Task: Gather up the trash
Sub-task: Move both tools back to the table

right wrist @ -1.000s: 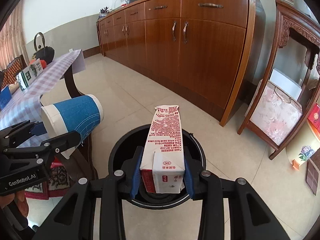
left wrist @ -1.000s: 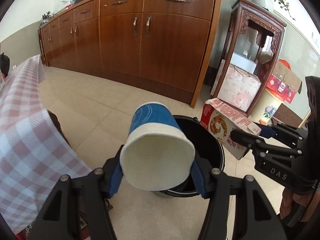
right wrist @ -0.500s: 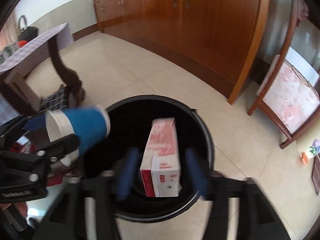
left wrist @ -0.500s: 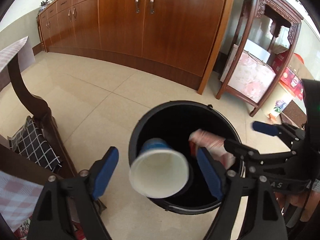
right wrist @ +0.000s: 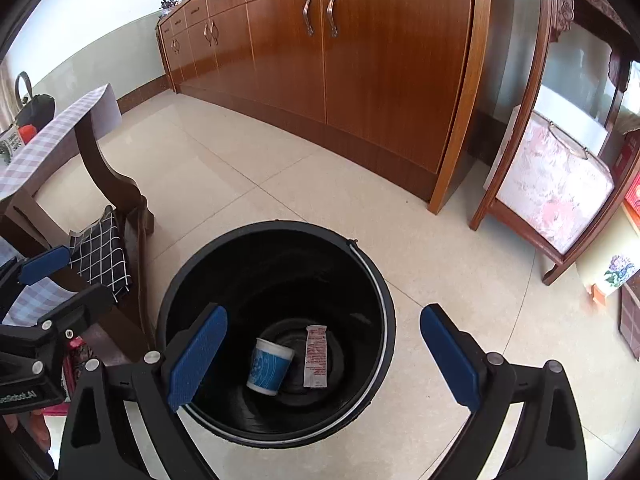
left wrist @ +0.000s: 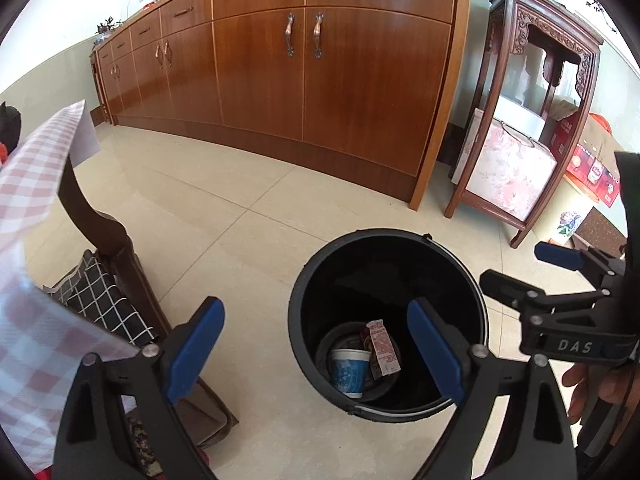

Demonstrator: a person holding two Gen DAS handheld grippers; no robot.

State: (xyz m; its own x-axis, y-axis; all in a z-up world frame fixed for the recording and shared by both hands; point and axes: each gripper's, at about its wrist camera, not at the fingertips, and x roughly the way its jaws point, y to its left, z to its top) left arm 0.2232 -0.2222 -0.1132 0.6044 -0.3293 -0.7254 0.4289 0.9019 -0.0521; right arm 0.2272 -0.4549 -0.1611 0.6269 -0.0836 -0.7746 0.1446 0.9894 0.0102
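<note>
A black bucket (left wrist: 304, 320) stands on the tiled floor; it also shows in the right wrist view (right wrist: 384, 320). A blue and white paper cup (left wrist: 349, 372) (right wrist: 270, 368) and a red and white carton (left wrist: 384, 346) (right wrist: 315, 356) lie on its bottom. My left gripper (left wrist: 316, 350) is open and empty above the bucket's left side. My right gripper (right wrist: 322, 354) is open and empty above the bucket's mouth. The right gripper also shows at the right of the left wrist view (left wrist: 528, 276), and the left gripper shows at the left of the right wrist view (right wrist: 60, 280).
A table with a pink checked cloth (left wrist: 28, 208) and a dark curved leg (left wrist: 96, 224) stands left of the bucket, with a black checked cloth (left wrist: 100, 300) below it. A long wooden cabinet (left wrist: 320, 80) lines the back wall. A carved wooden stand (left wrist: 520, 128) holding a floral box stands at the right.
Both grippers opened. The cup left the left gripper and the carton left the right one; both fell into the bucket and now lie on its bottom. Both grippers have risen.
</note>
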